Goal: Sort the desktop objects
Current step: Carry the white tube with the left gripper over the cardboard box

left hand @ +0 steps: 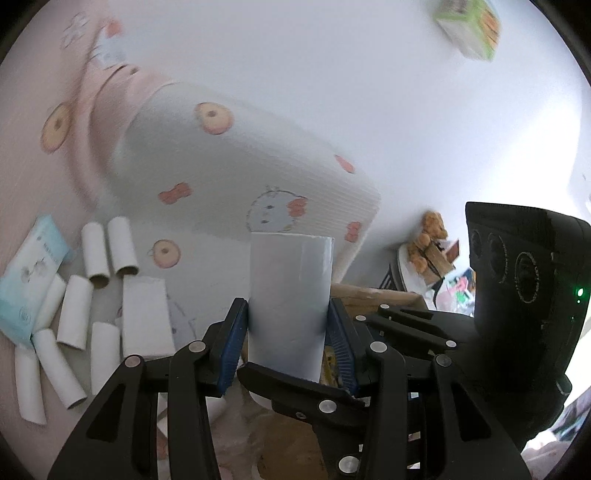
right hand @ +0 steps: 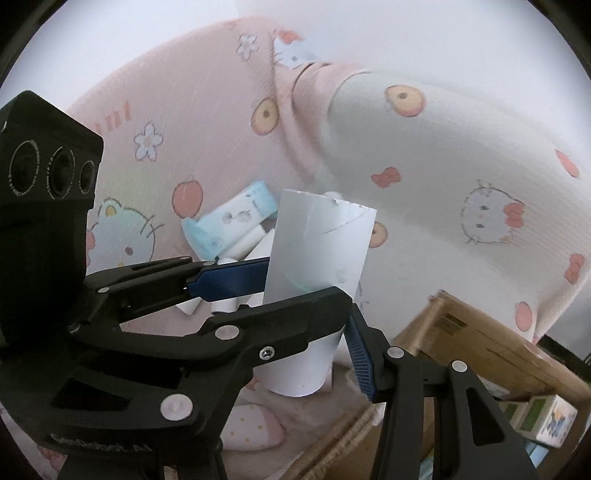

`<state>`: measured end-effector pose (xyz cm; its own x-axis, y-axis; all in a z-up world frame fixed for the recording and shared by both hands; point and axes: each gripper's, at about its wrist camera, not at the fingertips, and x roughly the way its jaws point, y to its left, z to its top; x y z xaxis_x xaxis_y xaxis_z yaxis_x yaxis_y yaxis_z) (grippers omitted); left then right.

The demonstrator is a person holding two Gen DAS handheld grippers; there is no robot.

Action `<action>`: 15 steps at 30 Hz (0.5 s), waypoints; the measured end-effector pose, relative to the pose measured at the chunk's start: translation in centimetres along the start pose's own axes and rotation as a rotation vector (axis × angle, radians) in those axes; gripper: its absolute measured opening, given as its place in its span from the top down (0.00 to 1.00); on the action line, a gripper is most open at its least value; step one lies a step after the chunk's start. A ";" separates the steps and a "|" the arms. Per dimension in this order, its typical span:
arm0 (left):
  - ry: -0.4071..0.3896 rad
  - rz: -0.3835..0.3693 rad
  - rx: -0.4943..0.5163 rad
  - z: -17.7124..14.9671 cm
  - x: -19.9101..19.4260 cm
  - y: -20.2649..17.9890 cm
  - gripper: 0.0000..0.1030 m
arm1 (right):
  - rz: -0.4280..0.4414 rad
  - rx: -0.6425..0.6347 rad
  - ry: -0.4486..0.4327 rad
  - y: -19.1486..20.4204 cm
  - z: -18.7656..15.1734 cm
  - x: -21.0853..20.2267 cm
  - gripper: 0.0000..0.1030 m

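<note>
A white paper tube [left hand: 290, 295] stands upright between the blue pads of my left gripper [left hand: 288, 332], which is shut on it. The same tube shows in the right wrist view [right hand: 317, 258]. My right gripper [right hand: 314, 314] is across the tube; one blue pad [right hand: 229, 280] lies against its left side, the other pad [right hand: 360, 354] sits at its lower right. Whether the right grip is closed tight on the tube I cannot tell. Several white paper tubes [left hand: 74, 314] lie in a pile at the left on a pink cartoon-print cloth [left hand: 55, 92].
A light blue tissue pack [left hand: 29, 280] lies beside the tube pile, also in the right wrist view [right hand: 236, 218]. A white printed pillow [left hand: 240, 166] lies behind. A cardboard box [right hand: 480, 350] with printed cubes [right hand: 543, 417] is at the lower right. A green-white carton [left hand: 469, 26] is far back.
</note>
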<state>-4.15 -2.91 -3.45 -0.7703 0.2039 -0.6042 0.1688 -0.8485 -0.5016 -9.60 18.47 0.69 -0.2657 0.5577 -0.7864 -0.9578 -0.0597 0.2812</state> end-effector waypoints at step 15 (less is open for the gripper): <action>0.085 -0.023 0.179 1.3 3.4 -7.2 0.53 | -0.012 0.079 -0.119 -4.9 -2.8 -4.6 0.54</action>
<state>-8.85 3.26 -1.08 -0.7170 0.2584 -0.6474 0.0334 -0.9149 -0.4022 -3.96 13.89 1.44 -0.2353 0.6522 -0.7206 -0.9479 0.0099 0.3185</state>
